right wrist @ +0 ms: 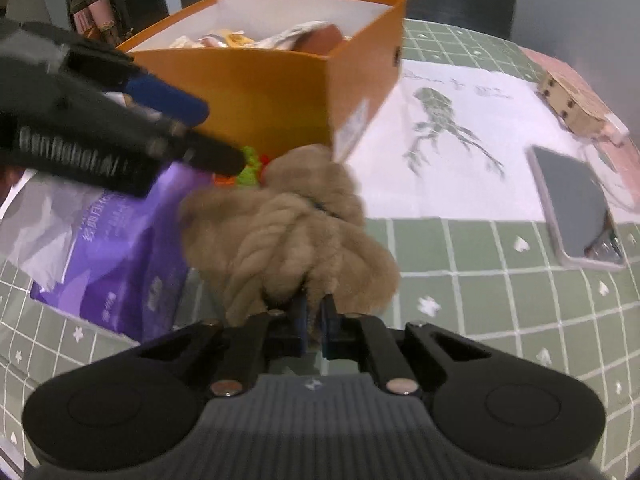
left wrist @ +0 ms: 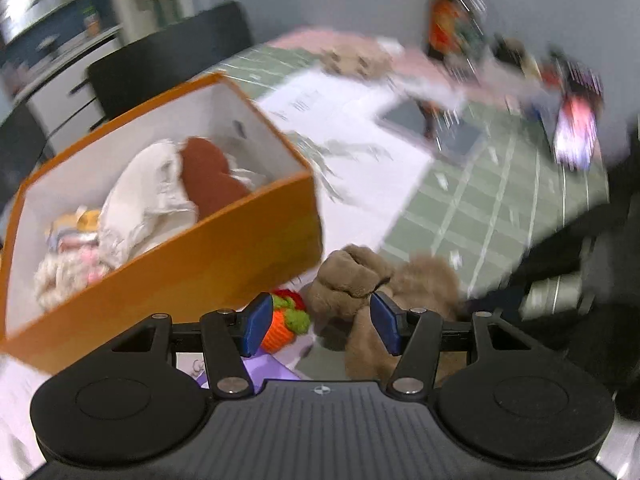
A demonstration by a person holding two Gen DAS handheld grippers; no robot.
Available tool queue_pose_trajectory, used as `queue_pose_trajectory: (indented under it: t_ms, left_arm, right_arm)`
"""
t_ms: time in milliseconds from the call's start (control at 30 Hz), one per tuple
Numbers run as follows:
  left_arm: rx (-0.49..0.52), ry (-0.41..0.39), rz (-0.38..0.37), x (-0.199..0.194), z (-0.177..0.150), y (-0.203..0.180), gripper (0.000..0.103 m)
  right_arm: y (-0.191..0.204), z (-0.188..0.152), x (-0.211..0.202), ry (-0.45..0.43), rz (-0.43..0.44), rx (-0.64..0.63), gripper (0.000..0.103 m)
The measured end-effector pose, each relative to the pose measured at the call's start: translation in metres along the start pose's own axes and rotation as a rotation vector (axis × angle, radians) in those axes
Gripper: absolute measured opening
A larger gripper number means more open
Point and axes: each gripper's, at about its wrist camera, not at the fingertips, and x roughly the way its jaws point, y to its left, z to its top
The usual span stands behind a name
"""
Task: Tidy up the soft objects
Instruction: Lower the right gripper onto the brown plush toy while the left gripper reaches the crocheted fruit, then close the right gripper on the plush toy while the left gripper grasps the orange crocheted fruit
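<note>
A fuzzy brown plush toy (right wrist: 288, 232) lies on the table in front of an orange box (right wrist: 256, 92). My right gripper (right wrist: 315, 326) is shut on the near end of the plush, fur pinched between its blue pads. In the left wrist view the same brown plush (left wrist: 360, 280) sits just ahead of my left gripper (left wrist: 320, 320), which is open; a small orange, green and red knitted toy (left wrist: 286, 318) lies by its left pad. The orange box (left wrist: 168, 280) holds white cloth, a rust-red soft piece (left wrist: 208, 176) and other soft things.
A purple packet (right wrist: 120, 240) lies left of the plush. A phone (right wrist: 576, 216) and a bird drawing on white paper (right wrist: 440, 128) are to the right on the green checked tablecloth (right wrist: 480, 300). A cardboard piece (right wrist: 572, 108) sits far right. Dark chairs stand behind the table.
</note>
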Motion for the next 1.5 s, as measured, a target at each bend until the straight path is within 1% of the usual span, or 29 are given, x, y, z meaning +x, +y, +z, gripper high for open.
queue_pose_trajectory:
  t_ms: [67,133,300,367,400,433,467,533,700,767,833,867,967,1067,1100,1167,1267,1367,1467,1500]
  left_arm:
    - [0.104,0.051,0.031,0.006,0.006,-0.012,0.066]
    - [0.161,0.073,0.043,0.011,0.012,-0.019,0.066]
    - [0.255,0.136,0.047,0.023,0.019,-0.023,0.066]
    - [0.278,0.171,0.051,0.030,0.019,-0.021,0.066]
    - [0.286,0.183,0.056,0.034,0.020,-0.020,0.066]
    - [0.290,0.190,0.061,0.037,0.020,-0.020,0.066]
    - [0.293,0.194,0.061,0.040,0.019,-0.019,0.066]
    - [0.304,0.202,0.057,0.045,0.018,-0.017,0.066]
    - [0.300,0.242,0.058,0.060,0.016,-0.013,0.066]
    - [0.296,0.259,0.061,0.065,0.015,-0.011,0.066]
    - [0.301,0.266,0.072,0.068,0.016,-0.010,0.066]
    - [0.299,0.270,0.074,0.069,0.017,-0.009,0.066]
    - [0.307,0.288,0.085,0.074,0.020,-0.006,0.065]
    - [0.354,0.316,0.118,0.079,0.021,-0.007,0.061]
    - [0.364,0.328,0.119,0.082,0.021,-0.008,0.058]
    - [0.380,0.350,0.117,0.086,0.020,-0.009,0.058]
    - [0.405,0.363,0.129,0.090,0.018,-0.011,0.057]
    - [0.405,0.373,0.117,0.093,0.018,-0.011,0.055]
    - [0.406,0.380,0.112,0.097,0.019,-0.010,0.051]
    - [0.407,0.380,0.113,0.097,0.019,-0.010,0.051]
  right_arm:
    - [-0.008,-0.004,-0.006,0.009,-0.006,0.001,0.004]
    - [-0.013,-0.008,-0.009,0.014,-0.008,-0.007,0.004]
    - [-0.007,-0.013,-0.017,0.021,0.007,-0.058,0.004]
    - [-0.004,-0.012,-0.020,0.022,0.015,-0.070,0.010]
    - [-0.003,-0.011,-0.022,0.019,0.017,-0.073,0.020]
    - [-0.002,-0.009,-0.023,0.016,0.016,-0.076,0.043]
    - [-0.001,-0.008,-0.025,0.011,0.012,-0.078,0.050]
    - [-0.002,-0.006,-0.029,-0.016,0.020,-0.080,0.051]
    - [-0.001,-0.001,-0.027,-0.010,0.032,-0.103,0.052]
    - [-0.001,0.000,-0.024,0.000,0.034,-0.110,0.054]
    - [-0.001,0.001,-0.021,0.005,0.040,-0.116,0.061]
    - [-0.001,0.001,-0.020,0.005,0.043,-0.117,0.062]
    - [-0.001,0.001,-0.015,0.008,0.055,-0.119,0.063]
    - [-0.001,0.001,-0.012,0.010,0.062,-0.123,0.064]
    - [-0.001,0.001,-0.011,0.011,0.064,-0.124,0.064]
    - [-0.002,0.003,-0.010,0.011,0.064,-0.126,0.064]
    - [-0.002,0.005,-0.011,0.009,0.066,-0.129,0.065]
    - [-0.002,0.006,-0.009,0.013,0.065,-0.138,0.066]
    - [0.000,0.006,-0.007,0.018,0.064,-0.152,0.071]
    - [0.002,0.005,-0.005,0.020,0.062,-0.162,0.075]
